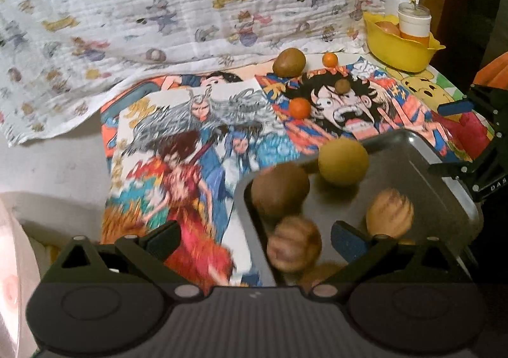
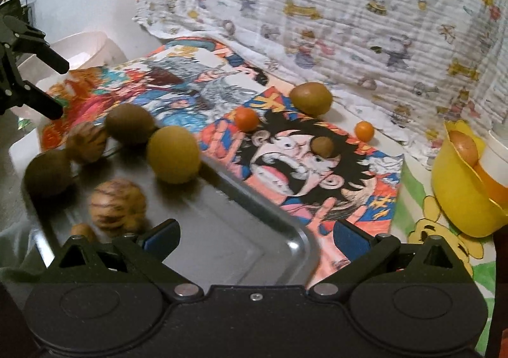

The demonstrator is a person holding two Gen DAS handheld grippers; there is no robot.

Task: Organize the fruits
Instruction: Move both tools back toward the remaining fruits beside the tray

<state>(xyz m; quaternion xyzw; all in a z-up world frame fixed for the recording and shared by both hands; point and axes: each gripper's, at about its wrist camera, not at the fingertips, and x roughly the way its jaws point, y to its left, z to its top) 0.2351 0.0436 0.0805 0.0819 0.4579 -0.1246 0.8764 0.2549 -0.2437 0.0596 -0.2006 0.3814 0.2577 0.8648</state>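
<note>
Right gripper: fingers apart, empty, above the metal tray's near corner. Left gripper: likewise spread, empty. Loose kiwi: ahead, at poster's far edge, long axis crosswise; right nearer.

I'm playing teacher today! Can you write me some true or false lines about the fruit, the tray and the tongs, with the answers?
1. Both tongs, the left tongs and the right tongs, are open and hold nothing. True.
2. The metal tray has no fruit on it. False: several fruits lie on it, including a round yellow fruit.
3. Two small orange fruits lie on the cartoon mat, off the tray. True.
4. The yellow bowl is empty. False: a fruit shows inside it.
5. A blue bowl stands on the mat. False: the only bowl by the mat is yellow.
</note>
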